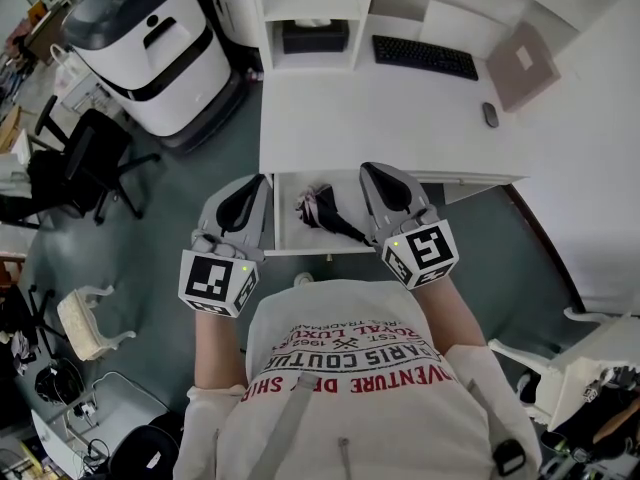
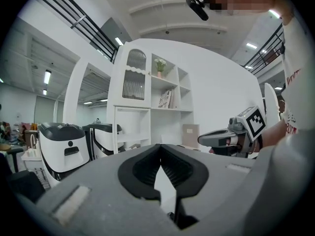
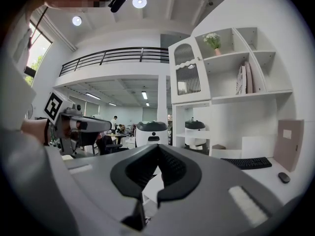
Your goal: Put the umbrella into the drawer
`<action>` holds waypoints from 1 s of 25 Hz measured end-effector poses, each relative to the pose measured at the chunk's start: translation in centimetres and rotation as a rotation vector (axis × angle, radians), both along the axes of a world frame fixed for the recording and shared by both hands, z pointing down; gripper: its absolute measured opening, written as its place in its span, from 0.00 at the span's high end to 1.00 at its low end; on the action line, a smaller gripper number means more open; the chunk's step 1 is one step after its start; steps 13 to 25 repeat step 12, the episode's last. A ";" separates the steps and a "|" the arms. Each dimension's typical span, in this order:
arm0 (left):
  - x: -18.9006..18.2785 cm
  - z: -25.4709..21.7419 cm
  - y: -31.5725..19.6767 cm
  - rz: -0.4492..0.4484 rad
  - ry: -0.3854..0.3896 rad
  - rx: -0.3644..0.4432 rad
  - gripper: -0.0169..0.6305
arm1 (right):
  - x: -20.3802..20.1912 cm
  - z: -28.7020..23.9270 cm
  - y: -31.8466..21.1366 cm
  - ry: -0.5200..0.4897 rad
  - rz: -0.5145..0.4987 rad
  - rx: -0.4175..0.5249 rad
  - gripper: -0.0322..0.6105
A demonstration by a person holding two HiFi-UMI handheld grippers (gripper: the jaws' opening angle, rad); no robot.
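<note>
While the left gripper [image 1: 258,184] and right gripper [image 1: 370,172] are clenched empty, the umbrella [image 1: 328,216] lies between them — slanting toward the right (nearer) one.

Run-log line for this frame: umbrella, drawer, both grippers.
umbrella: lying inside open drawer | left gripper: shut, empty | right gripper: shut, empty | drawer: not yet pushed in

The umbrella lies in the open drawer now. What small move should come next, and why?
Probably lower the right gripper to the front of the drawer and push it shut. The umbrella already lies inside, and the left gripper is shut and empty like the right, so nothing is left to carry.
</note>
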State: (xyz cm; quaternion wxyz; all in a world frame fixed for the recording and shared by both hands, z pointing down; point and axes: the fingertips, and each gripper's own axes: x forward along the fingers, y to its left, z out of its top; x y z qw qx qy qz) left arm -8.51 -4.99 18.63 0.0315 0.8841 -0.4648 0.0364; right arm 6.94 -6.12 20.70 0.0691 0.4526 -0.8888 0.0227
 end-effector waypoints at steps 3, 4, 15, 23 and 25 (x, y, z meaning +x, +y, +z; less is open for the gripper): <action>-0.3 -0.2 -0.3 -0.009 0.010 0.004 0.96 | 0.0 0.1 0.1 0.002 0.001 -0.005 0.95; -0.4 -0.3 -0.3 -0.010 0.009 0.006 0.96 | 0.0 0.1 0.1 0.002 0.001 -0.005 0.95; -0.2 -0.3 -0.5 -0.013 0.014 0.006 0.96 | -0.1 -0.3 -0.1 -0.006 0.008 0.006 0.95; -0.2 -0.3 -0.5 -0.013 0.014 0.006 0.96 | -0.1 -0.3 -0.1 -0.006 0.008 0.006 0.95; -0.2 -0.3 -0.5 -0.013 0.014 0.006 0.96 | -0.1 -0.3 -0.1 -0.006 0.008 0.006 0.95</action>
